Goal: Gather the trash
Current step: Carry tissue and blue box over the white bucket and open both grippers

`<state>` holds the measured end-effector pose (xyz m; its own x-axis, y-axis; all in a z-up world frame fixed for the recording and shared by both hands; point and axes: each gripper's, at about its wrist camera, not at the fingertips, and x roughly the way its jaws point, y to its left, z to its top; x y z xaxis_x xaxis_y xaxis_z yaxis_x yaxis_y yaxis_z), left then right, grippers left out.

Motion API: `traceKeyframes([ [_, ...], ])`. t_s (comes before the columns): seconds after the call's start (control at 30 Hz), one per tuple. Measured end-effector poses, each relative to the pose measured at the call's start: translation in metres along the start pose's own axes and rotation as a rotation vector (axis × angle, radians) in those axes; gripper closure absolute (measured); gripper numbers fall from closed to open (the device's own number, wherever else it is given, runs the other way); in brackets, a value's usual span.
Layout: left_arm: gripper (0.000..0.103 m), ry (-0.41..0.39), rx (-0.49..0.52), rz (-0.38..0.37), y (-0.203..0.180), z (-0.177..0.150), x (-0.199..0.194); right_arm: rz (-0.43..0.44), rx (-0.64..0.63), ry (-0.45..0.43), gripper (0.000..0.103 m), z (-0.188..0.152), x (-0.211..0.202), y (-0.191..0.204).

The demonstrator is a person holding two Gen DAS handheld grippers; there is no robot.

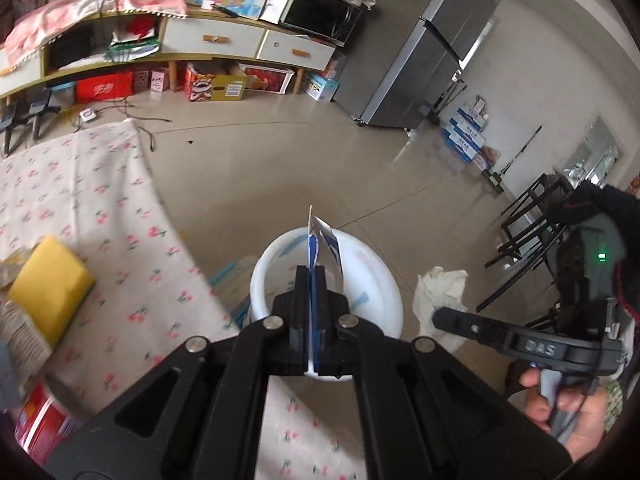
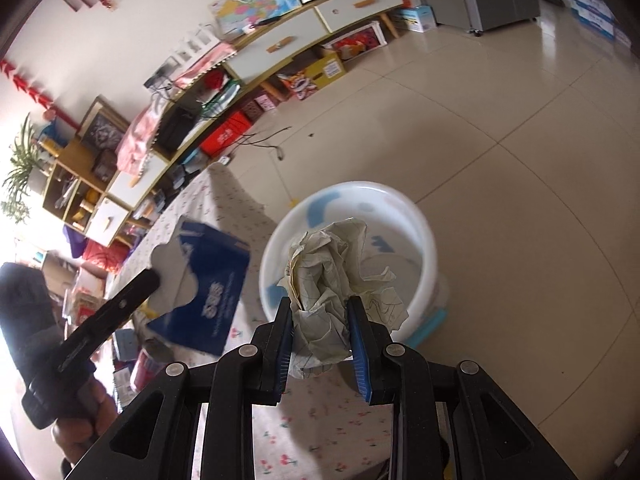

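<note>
My left gripper is shut on a flattened blue tissue box, seen edge-on and held over the white bucket. In the right wrist view the same blue box hangs from the left gripper, left of the bucket. My right gripper is shut on a crumpled ball of paper, held over the bucket's near rim. In the left wrist view the right gripper holds that paper to the right of the bucket.
A table with a cherry-print cloth carries a yellow sponge, a red can and paper wrappers. A low cabinet, a fridge, cartons and dark chairs stand around the tiled floor.
</note>
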<state>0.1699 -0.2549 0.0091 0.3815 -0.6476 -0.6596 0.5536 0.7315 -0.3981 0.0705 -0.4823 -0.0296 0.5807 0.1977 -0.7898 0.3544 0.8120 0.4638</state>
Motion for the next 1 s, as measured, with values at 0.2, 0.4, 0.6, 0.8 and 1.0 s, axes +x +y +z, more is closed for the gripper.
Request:
traceKeyframes([
  [0.2,0.102,0.043,0.014,0.016,-0.008,-0.005,0.026,-0.005,0.022,0.004,0.076,0.001,0.003,-0.009],
  [0.4,0.101,0.09,0.035,0.075,-0.01,-0.01,0.033,-0.009,0.027,0.013,0.076,0.002,0.005,-0.01],
  [0.6,0.046,0.061,0.069,0.138,-0.006,-0.015,0.009,-0.021,0.007,0.029,0.076,0.006,0.014,0.0],
  [0.8,0.03,0.065,0.019,0.21,0.022,-0.022,-0.028,-0.039,-0.014,0.051,0.076,0.007,0.025,0.008],
  [1.0,0.019,0.063,-0.016,0.33,0.051,-0.043,-0.07,-0.069,-0.012,0.084,0.076,0.011,0.042,0.012],
])
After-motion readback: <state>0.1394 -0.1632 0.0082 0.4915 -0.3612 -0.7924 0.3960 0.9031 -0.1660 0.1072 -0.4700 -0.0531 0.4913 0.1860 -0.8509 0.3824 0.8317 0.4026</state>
